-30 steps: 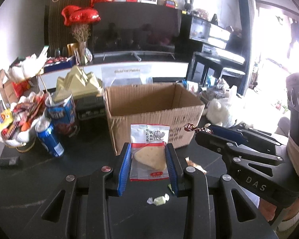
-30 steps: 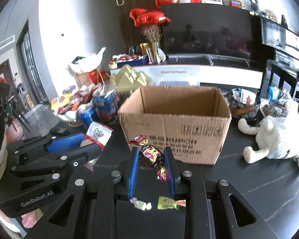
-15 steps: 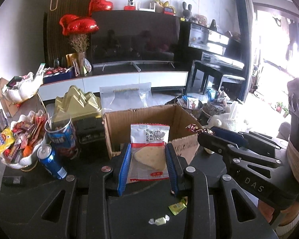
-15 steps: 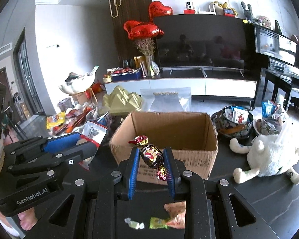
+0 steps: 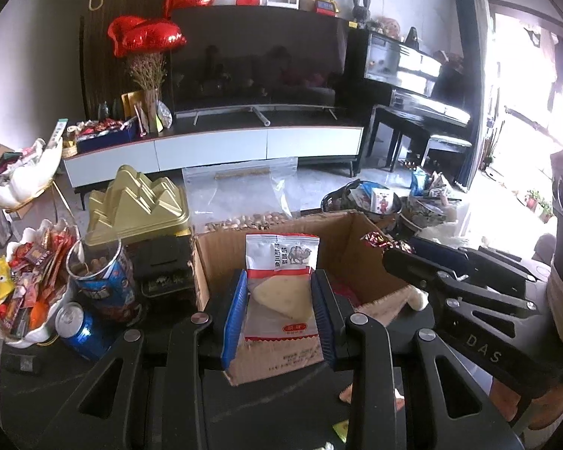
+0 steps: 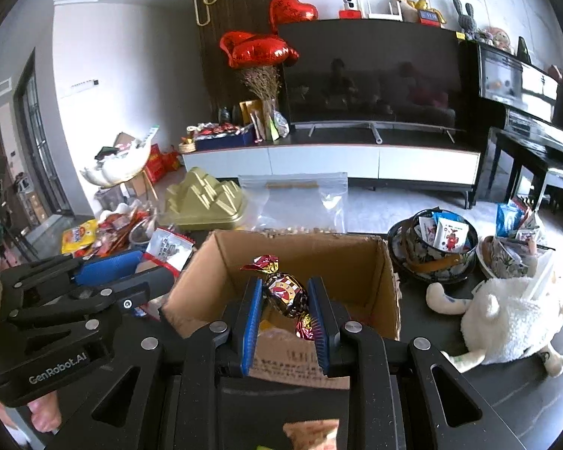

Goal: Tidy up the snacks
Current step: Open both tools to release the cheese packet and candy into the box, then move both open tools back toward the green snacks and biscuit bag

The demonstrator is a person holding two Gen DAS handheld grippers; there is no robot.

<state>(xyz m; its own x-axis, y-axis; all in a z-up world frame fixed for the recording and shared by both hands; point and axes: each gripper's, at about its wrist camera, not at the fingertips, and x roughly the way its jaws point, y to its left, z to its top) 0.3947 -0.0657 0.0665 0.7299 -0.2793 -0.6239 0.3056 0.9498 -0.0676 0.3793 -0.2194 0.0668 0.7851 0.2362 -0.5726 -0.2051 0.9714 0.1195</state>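
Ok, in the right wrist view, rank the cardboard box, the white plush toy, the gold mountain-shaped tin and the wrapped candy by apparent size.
1. cardboard box
2. white plush toy
3. gold mountain-shaped tin, though it sits farther back, so it may really rival the toy
4. wrapped candy, smallest despite being nearest

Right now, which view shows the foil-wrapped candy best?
The right wrist view: the foil-wrapped candy sits centred, clamped in the right gripper over the cardboard box. The left wrist view catches only its twisted end at that gripper's tip.

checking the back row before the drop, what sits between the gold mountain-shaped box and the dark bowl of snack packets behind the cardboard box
A clear zip bag with nuts at its bottom stands between the gold box and the dark bowl, shown in the right wrist view.
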